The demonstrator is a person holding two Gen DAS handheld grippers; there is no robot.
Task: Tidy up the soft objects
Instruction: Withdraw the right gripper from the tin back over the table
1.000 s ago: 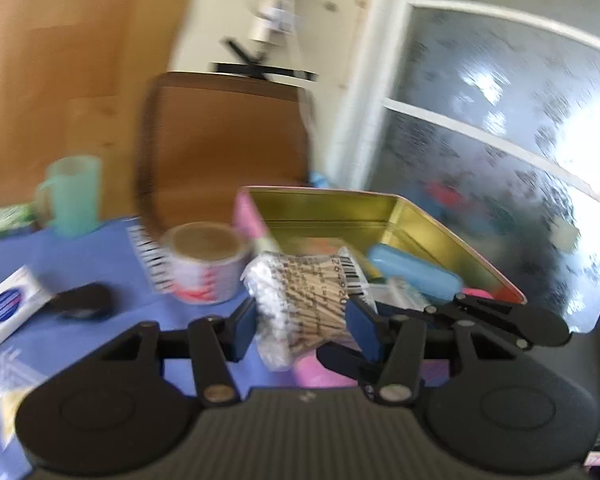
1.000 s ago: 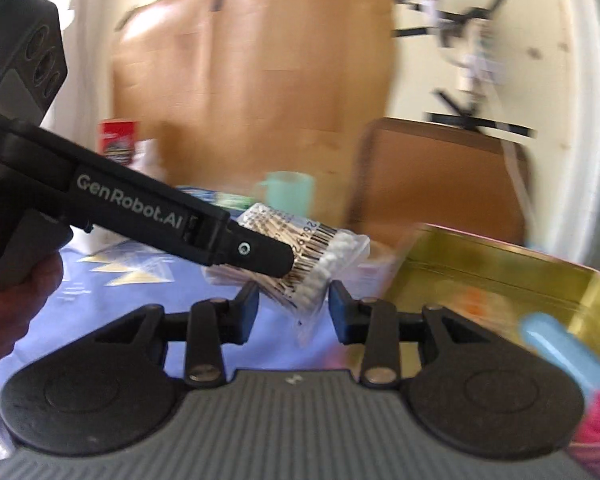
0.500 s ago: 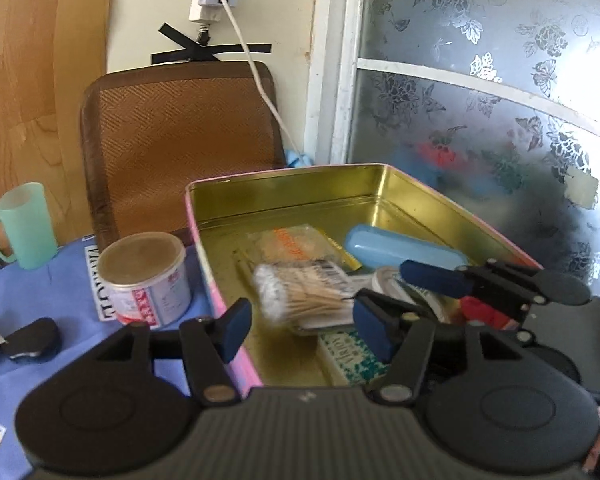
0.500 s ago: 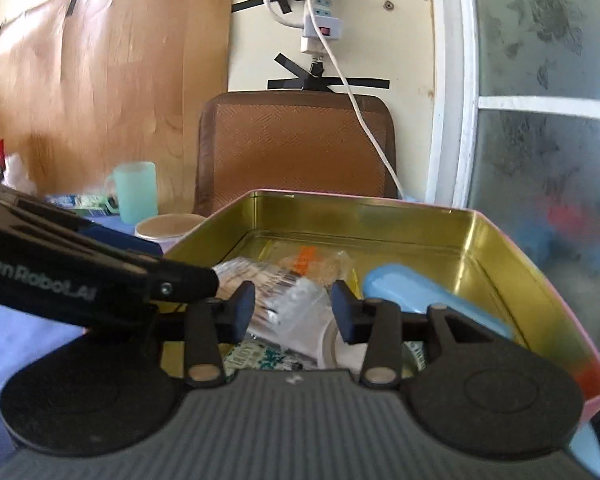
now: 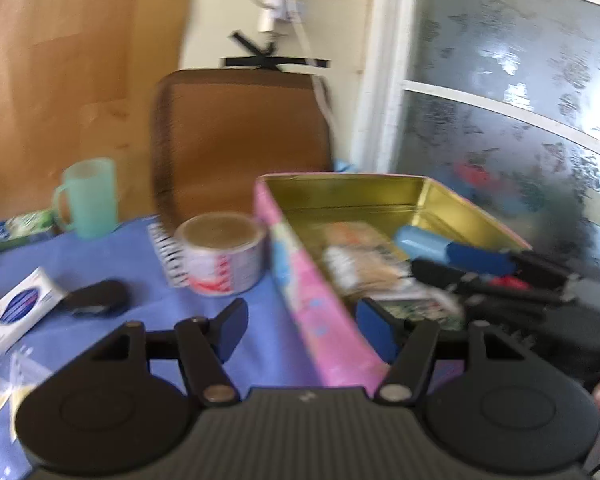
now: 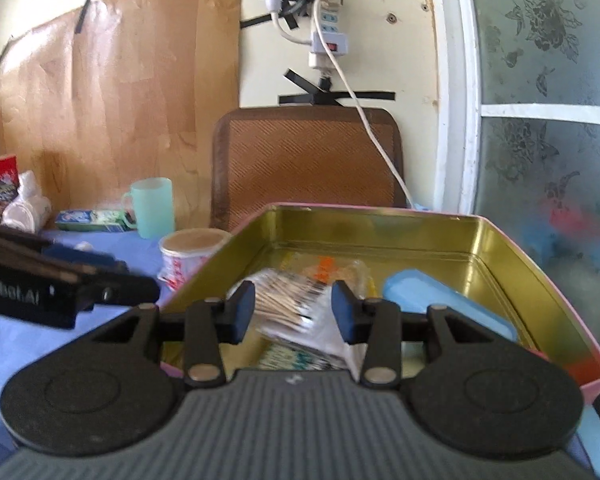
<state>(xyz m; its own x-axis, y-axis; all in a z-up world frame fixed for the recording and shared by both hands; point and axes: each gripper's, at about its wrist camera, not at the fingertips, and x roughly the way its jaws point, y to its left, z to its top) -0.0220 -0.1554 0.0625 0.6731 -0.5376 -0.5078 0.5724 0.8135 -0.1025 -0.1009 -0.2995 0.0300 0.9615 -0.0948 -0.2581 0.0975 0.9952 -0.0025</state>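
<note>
A clear bag of cotton swabs [image 6: 290, 300] lies inside the pink tin box [image 6: 520, 248] with gold inner walls; it also shows in the left wrist view [image 5: 370, 270]. My right gripper [image 6: 294, 314] is open, its fingers on either side of the bag, low over the box. My left gripper [image 5: 302, 330] is open and empty, straddling the box's pink left wall [image 5: 320, 312] above the blue cloth. A blue case [image 6: 440, 300] and flat packets lie in the box beside the bag.
On the blue tablecloth [image 5: 100, 260] stand a lidded round tub [image 5: 220, 256], a mint cup [image 5: 88, 196], a black mouse-like object [image 5: 96, 300] and a white packet [image 5: 24, 304]. A brown chair back [image 6: 304, 160] stands behind the table.
The left gripper, which carried the swab bag a second ago, let it go in the box and has pulled back left over the box wall. The right gripper has opened wider around the bag.
</note>
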